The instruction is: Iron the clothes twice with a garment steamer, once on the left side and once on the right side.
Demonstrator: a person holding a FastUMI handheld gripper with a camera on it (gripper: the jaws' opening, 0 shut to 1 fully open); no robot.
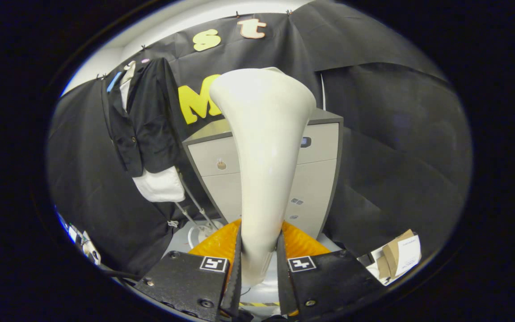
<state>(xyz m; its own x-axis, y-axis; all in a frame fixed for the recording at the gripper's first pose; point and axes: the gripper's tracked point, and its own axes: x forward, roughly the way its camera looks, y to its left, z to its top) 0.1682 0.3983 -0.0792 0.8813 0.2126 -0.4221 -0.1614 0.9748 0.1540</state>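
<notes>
**Steamer held, jacket at left**

I see the black jacket (143, 118) hanging at left, over a white shirt (159, 185). My gripper (259, 261) fingers are narrow, pressing both sides of the steamer (264, 147) handle. Grey cabinet (318, 179) behind it, cardboard (396, 257) at right.

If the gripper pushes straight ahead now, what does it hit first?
Likely the grey drawer cabinet: the gripper, shut on the steamer, points at it. The jacket hangs off that line. Depth unclear.

The garment steamer (262, 147) hides the cabinet's (320, 147) middle — its own base sits unseen between the fingers.
</notes>
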